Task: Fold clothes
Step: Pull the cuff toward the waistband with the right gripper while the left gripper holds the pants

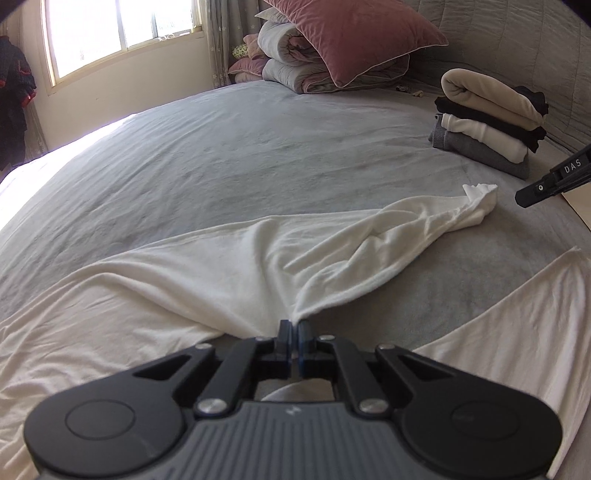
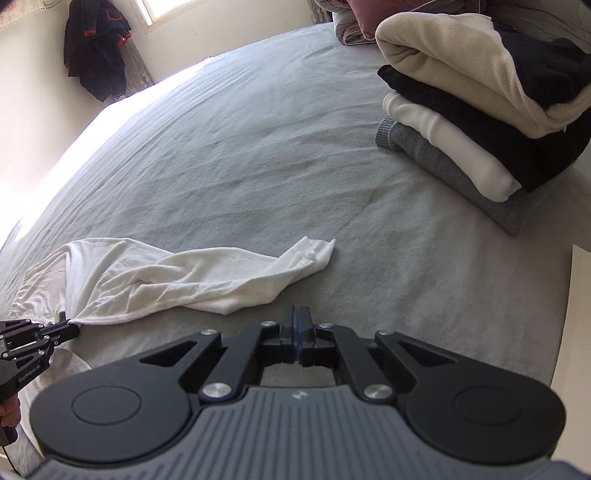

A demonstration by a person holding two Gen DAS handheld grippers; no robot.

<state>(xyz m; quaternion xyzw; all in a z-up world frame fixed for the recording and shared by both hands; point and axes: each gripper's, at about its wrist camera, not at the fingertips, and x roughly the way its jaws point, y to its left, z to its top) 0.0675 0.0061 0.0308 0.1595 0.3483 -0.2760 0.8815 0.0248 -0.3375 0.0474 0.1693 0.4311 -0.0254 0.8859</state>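
Shirt (image 1: 258, 266): white, long-sleeved, and I have it lying rumpled across the near side of the bed (image 1: 221, 155). My left gripper (image 1: 294, 325) has its fingers pressed together on a fold of the shirt, pinching the cloth where the sleeve (image 1: 424, 225) meets the body. From that pinch the fabric pulls up into a small peak and creases fan away from it. In the right wrist view I see the same grip from the side, the left gripper (image 2: 72, 326) holding the cloth at the left edge of the frame, with part of a hand (image 2: 9, 410) below it on the handle.

The sleeve runs out to the right, twisted, and ends in a loose cuff (image 1: 480, 195) resting on the bed. The rest of the shirt spreads toward me on both sides of the left gripper.

My right gripper (image 2: 300, 314) is closed with nothing between its fingers, hovering over bare sheet just beside the sleeve and apart from it. In the left wrist view its tip (image 1: 532, 194) shows at the right edge, near the cuff.

Beyond the cuff a stack (image 1: 491, 122) of folded clothes sits on the bed: grey at the bottom, then white, black, and beige on top. Further back are a pink pillow (image 1: 354, 37) leaning on folded quilts (image 1: 291, 66), a window (image 1: 118, 29), and dark clothes (image 2: 96, 48) hanging on the wall.
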